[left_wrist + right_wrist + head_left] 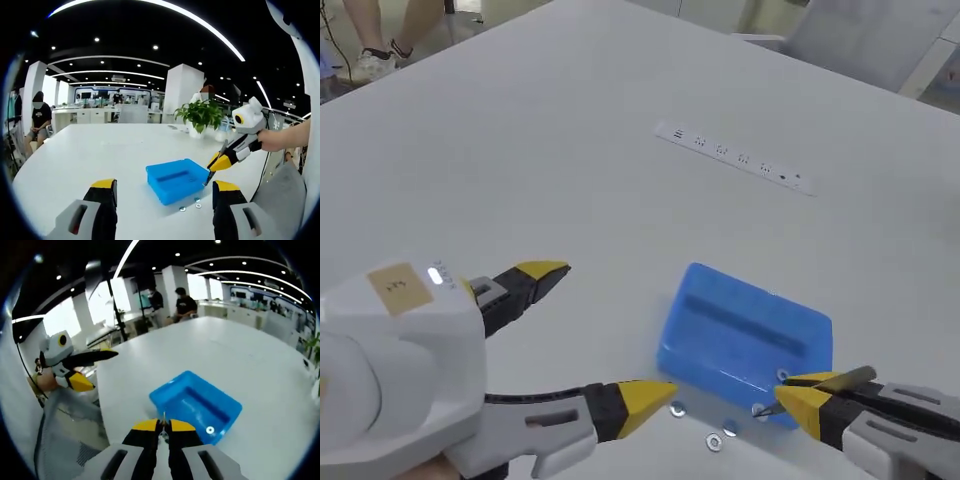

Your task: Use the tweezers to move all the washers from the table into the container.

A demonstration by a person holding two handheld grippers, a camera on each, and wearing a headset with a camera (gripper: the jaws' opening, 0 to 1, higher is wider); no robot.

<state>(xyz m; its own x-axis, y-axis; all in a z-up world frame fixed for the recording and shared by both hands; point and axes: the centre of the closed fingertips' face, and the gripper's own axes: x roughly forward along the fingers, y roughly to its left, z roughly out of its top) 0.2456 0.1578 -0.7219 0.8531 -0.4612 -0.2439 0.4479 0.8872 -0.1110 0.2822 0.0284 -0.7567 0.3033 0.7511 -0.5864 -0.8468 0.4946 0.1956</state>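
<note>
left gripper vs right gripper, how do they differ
The left gripper has fingers spread wide, holding nothing; the right gripper is shut on the tweezers. The left gripper sits beside the blue container; the right gripper points at its near edge. Both have yellow fingertips.

Item 1: blue container (pixel 745 335). It was a shallow rectangular tray, open-topped, upright on the white table (pixel 570 150) and set at a slant.

Item 2: three loose washers (pixel 714 442). They were small silver rings, flat on the table just beside the container's near side, close together but apart.

Item 3: one stowed washer (pixel 210 430). It lay flat on the container floor near a corner.

Item 4: tweezers (pixel 208 178). They were thin and dark, clamped between the closed jaws of the right gripper (pixel 163 426), with tips down at the container's near corner.
</note>
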